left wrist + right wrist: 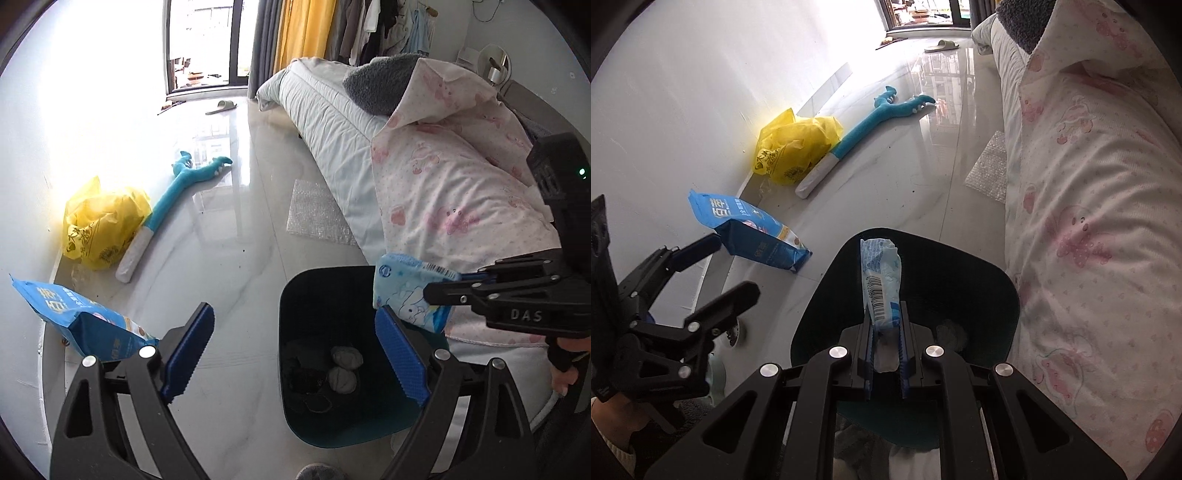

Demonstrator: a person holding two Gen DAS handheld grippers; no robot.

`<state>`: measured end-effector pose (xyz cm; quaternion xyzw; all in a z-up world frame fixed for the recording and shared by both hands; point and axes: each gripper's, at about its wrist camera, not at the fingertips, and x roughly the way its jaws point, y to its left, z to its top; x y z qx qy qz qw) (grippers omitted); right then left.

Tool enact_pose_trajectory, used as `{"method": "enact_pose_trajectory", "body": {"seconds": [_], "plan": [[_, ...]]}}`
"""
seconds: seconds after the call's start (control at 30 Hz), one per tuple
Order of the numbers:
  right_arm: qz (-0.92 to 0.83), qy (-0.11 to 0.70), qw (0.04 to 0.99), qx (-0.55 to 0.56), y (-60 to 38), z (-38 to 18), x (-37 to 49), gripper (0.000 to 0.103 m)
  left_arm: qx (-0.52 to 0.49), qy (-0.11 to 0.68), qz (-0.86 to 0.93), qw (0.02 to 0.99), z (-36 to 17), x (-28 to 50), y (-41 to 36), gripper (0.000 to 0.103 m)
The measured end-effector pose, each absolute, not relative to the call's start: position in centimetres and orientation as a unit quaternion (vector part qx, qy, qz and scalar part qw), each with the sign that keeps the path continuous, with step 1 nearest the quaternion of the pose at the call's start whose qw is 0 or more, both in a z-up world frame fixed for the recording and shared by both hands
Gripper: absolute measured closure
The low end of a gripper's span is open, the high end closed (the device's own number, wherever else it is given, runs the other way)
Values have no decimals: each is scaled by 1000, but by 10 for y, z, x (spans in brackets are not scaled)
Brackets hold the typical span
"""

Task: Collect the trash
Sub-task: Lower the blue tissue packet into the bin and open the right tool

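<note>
A dark bin stands on the floor beside the bed, with crumpled grey wads at its bottom. My right gripper is shut on a light blue tissue pack and holds it over the bin's opening. In the left wrist view the pack hangs at the bin's right rim, held by the right gripper. My left gripper is open and empty, above the bin's near left side; it also shows in the right wrist view.
A blue snack bag lies by the wall at left. A yellow plastic bag, a teal plush toy and bubble wrap lie on the tiled floor. The bed with pink bedding is at right.
</note>
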<state>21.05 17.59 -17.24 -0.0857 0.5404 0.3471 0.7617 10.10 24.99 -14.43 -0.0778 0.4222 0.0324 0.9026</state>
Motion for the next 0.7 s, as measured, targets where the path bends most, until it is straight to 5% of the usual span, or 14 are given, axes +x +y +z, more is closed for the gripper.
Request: {"method": "enact_pose_trajectory", "body": {"seconds": [0.7], "plan": [[299, 607, 722, -142, 193, -240, 208, 90, -69, 344, 10, 936, -97, 77, 251, 34]]}}
